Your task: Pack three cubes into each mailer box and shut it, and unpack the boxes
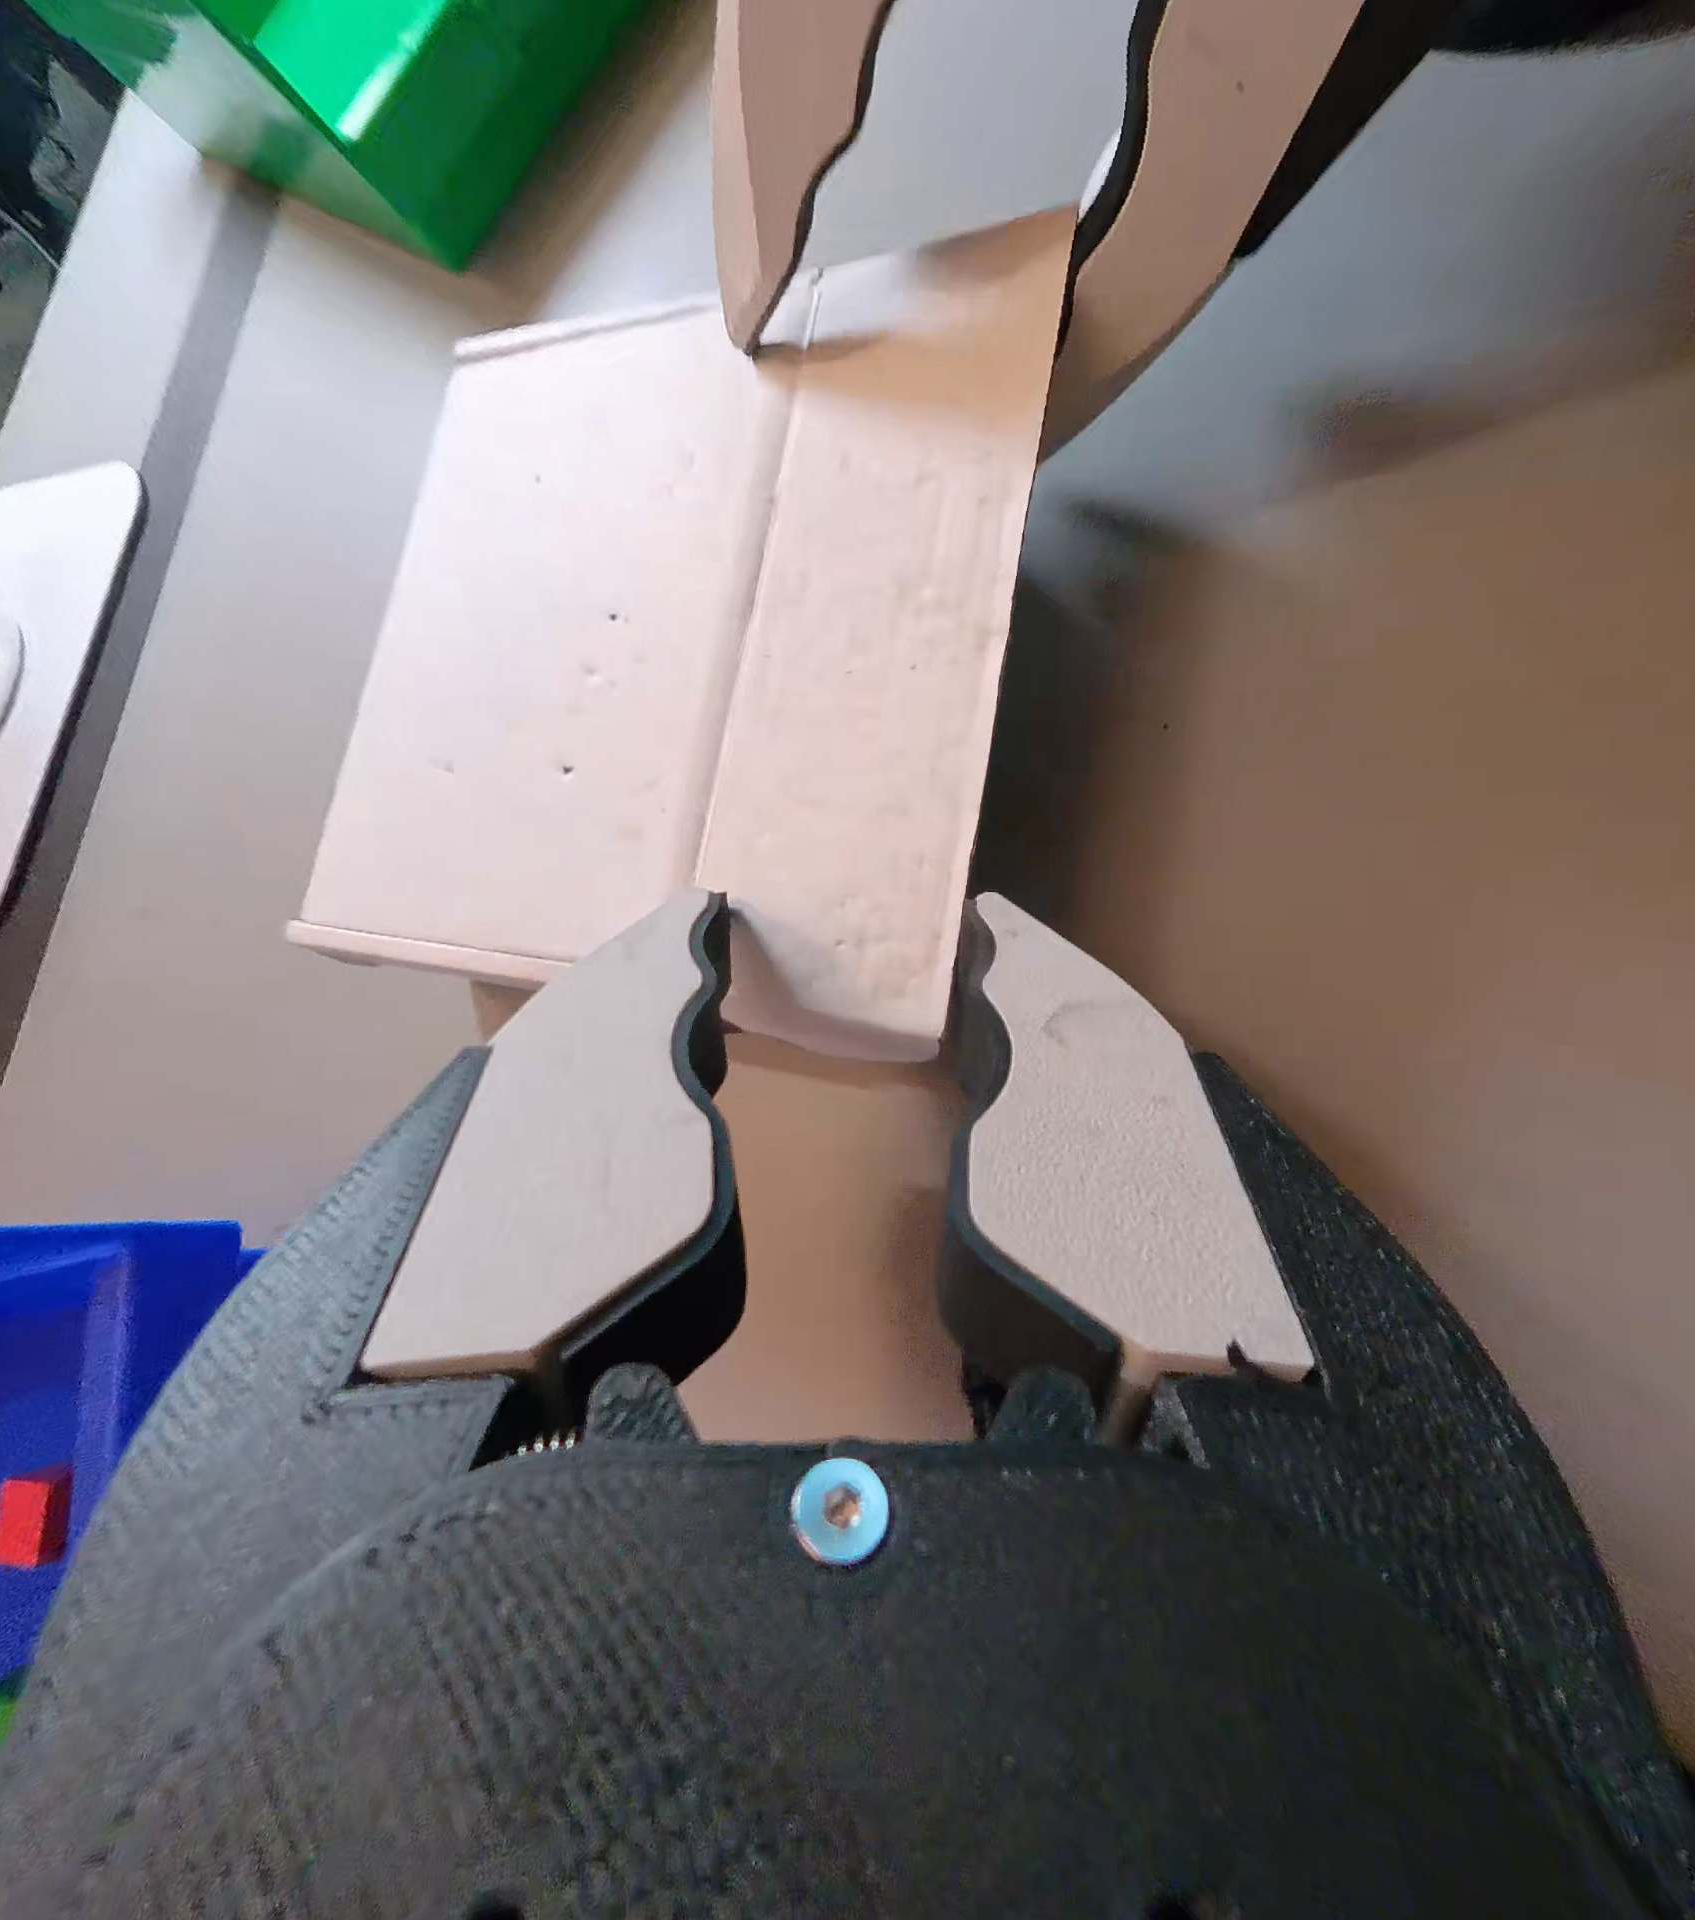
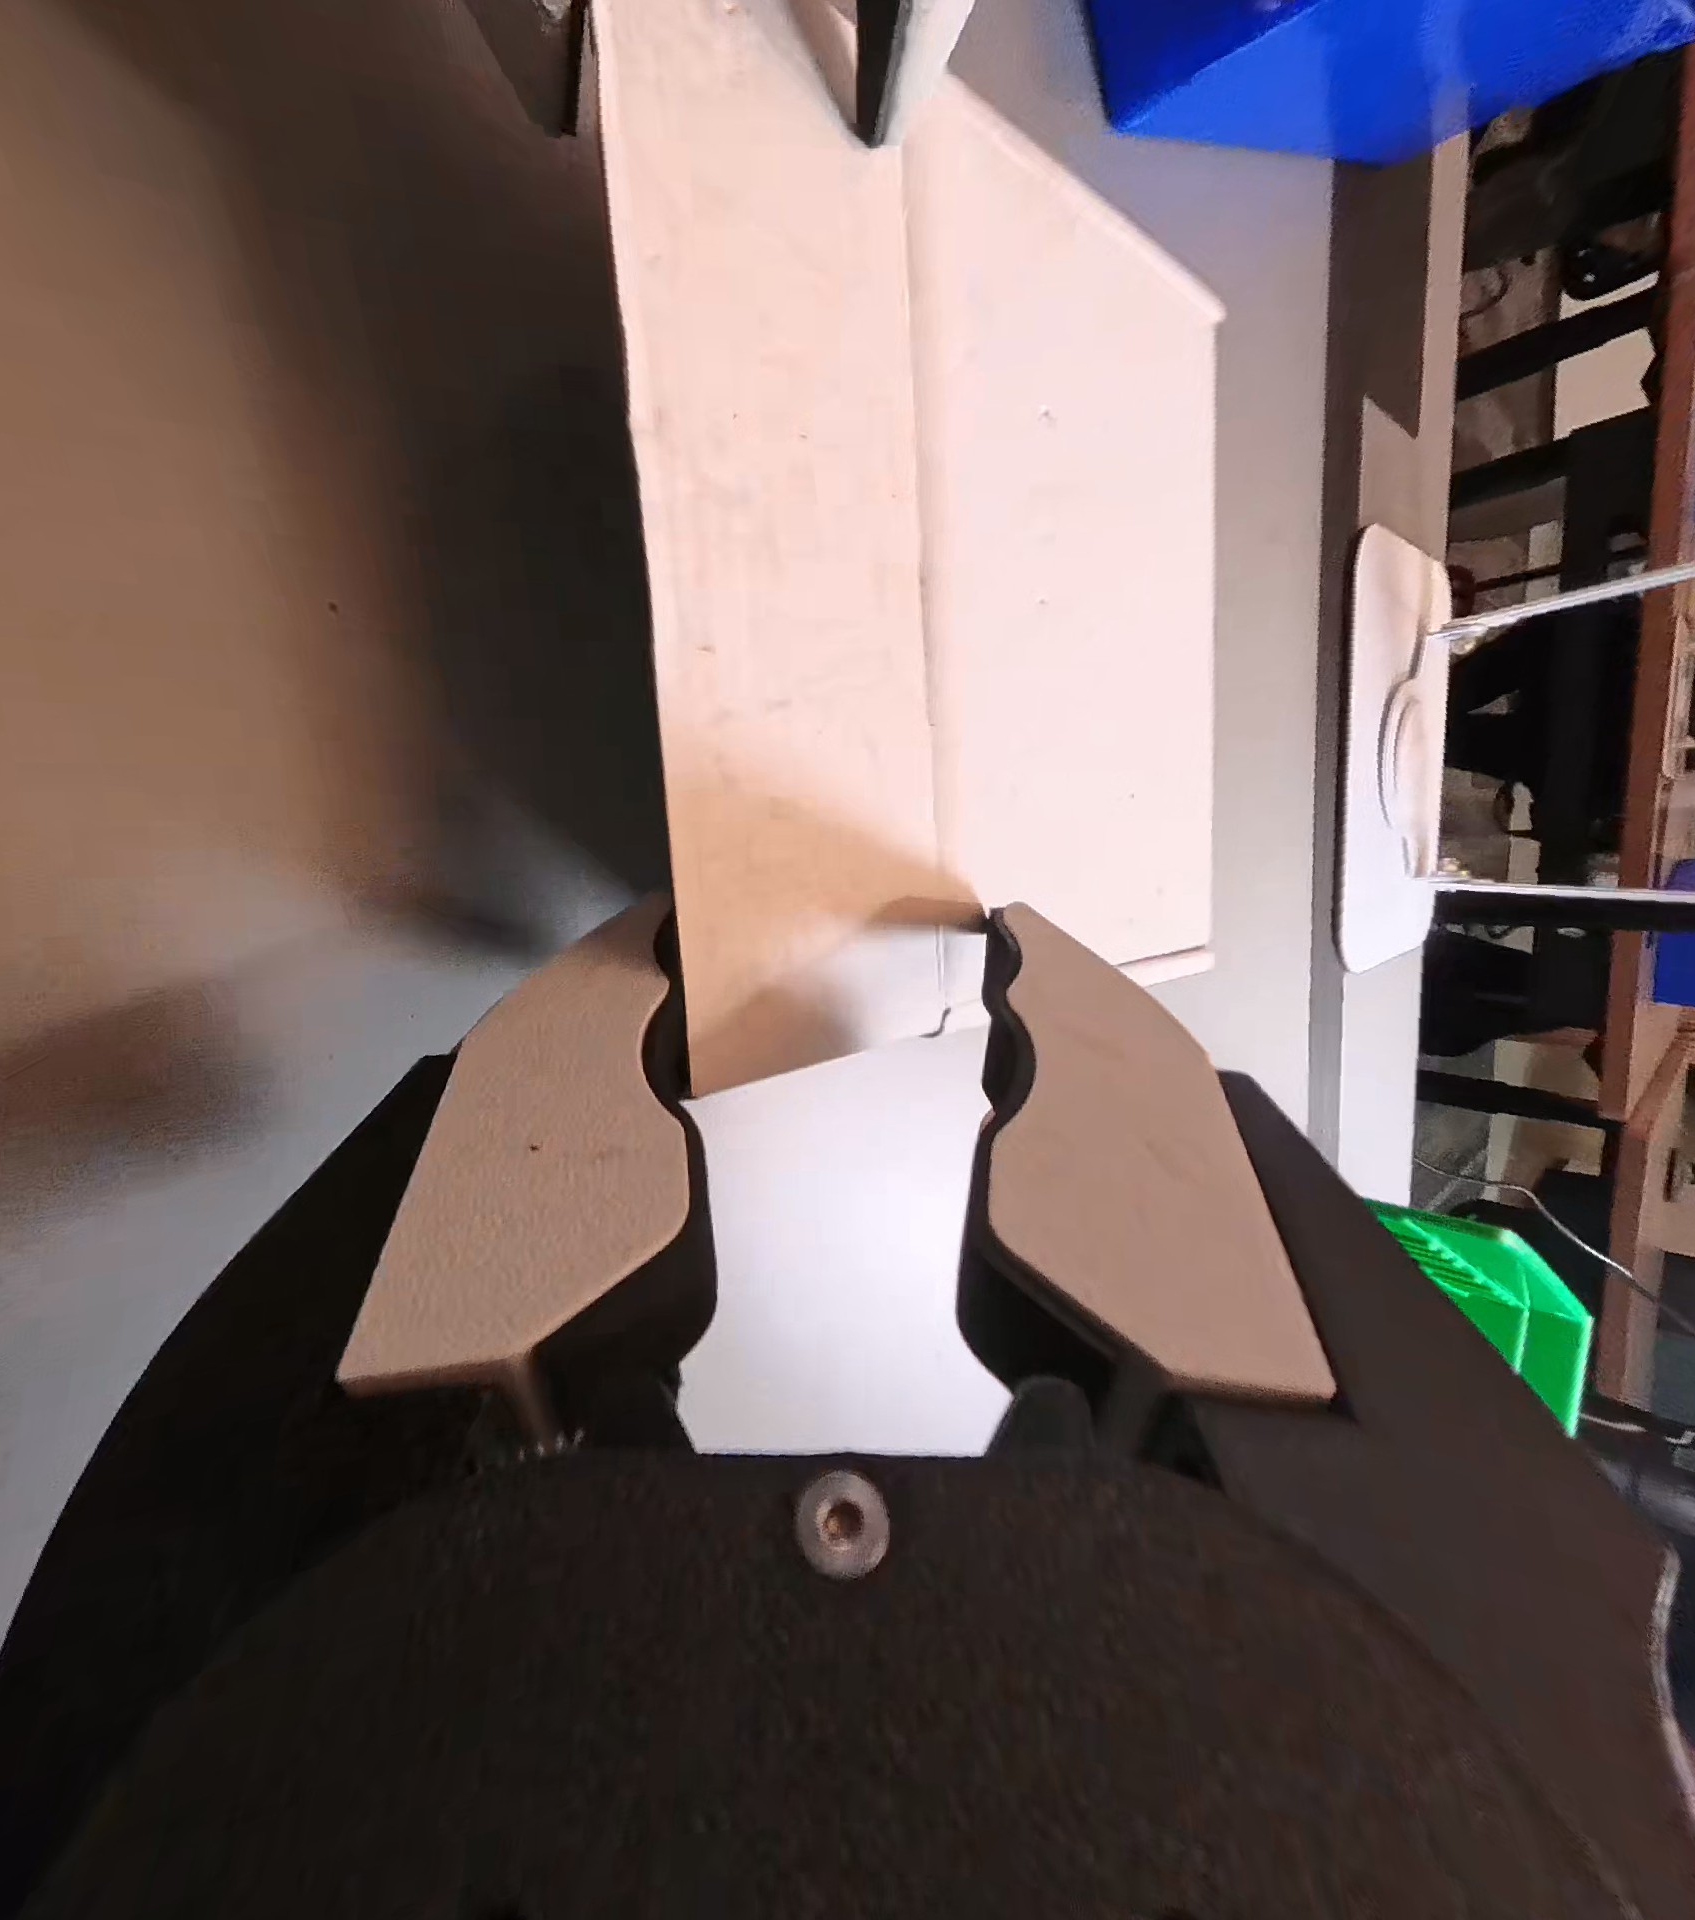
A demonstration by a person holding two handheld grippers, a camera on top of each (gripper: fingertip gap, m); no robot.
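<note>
A brown mailer box lies opened out. Its lid panel lies flat on the grey table, and the narrow front flap is folded up from it. My left gripper is open and straddles the near end of the flap, with a fingertip at each edge. My right gripper straddles the far end. In the right wrist view, that gripper is open around the flap, beside the lid panel. The left gripper's fingers show at the top. A red cube lies in a blue bin.
A green bin stands behind the lid and also shows in the right wrist view. A white pad with a clear stand sits at the table edge. A blurred brown cardboard surface fills the side by the flap. Shelves stand beyond the table. Spacing between my two grippers at the tips: around 11 cm. The red cube is about 25 cm from my left fingertips and 35 cm from my right.
</note>
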